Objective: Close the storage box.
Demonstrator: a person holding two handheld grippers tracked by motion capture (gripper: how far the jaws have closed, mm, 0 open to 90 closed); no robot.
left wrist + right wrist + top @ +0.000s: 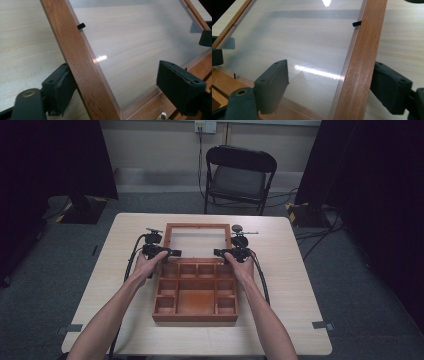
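Note:
A wooden compartment box (pixel 195 318) sits mid-table, its glass-paned lid (pixel 168 236) lying open beyond it. My left gripper (pixel 161 252) stands at the lid's left rail, my right gripper (pixel 226 253) at its right rail. In the left gripper view the rail (pixel 82 65) runs between the jaws of my left gripper (pixel 117 77), which is open: one pad touches the rail's outer side and the other hangs over the glass (pixel 130 37). My right gripper (pixel 330 77) mirrors this, open around its rail (pixel 362 55), with the inner jaw above the pane (pixel 294 37).
The light wooden table (pixel 290 320) has bare room on both sides of the box. A black folding chair (pixel 240 175) stands past the far edge. Cables trail from both grippers along the forearms. Small black clips (pixel 81 25) hold the pane.

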